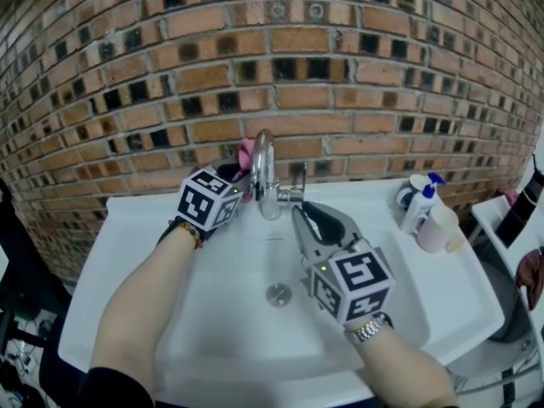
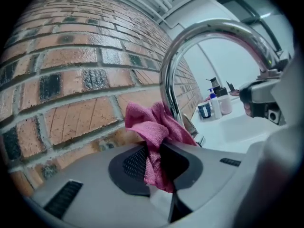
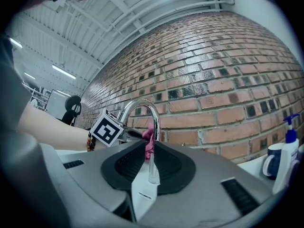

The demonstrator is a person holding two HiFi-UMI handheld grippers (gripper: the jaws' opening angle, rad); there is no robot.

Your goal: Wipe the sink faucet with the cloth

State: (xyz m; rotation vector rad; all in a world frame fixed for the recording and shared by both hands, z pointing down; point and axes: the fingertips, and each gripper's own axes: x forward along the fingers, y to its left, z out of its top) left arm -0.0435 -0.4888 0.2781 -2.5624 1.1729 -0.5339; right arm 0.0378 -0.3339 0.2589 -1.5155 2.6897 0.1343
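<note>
A chrome arched faucet point(image 1: 264, 155) rises at the back of the white sink point(image 1: 204, 321). My left gripper point(image 1: 240, 173) is shut on a pink cloth point(image 1: 246, 153) and holds it against the left side of the faucet's neck. In the left gripper view the cloth point(image 2: 152, 127) bunches out of the jaws against the faucet point(image 2: 209, 32). My right gripper point(image 1: 299, 212) hovers over the basin, level and aimed at the spout. Its jaws stand a little apart with nothing between them. In the right gripper view the faucet point(image 3: 142, 103) and the cloth point(image 3: 149, 141) lie straight ahead.
A brick wall point(image 1: 340, 58) runs close behind the sink. On the right rim stand a blue-pump bottle point(image 1: 419, 206), a mug point(image 1: 406, 194) and a white container point(image 1: 435, 226). The faucet lever point(image 1: 299, 181) sticks up right of the neck. The drain point(image 1: 278, 294) is mid-basin.
</note>
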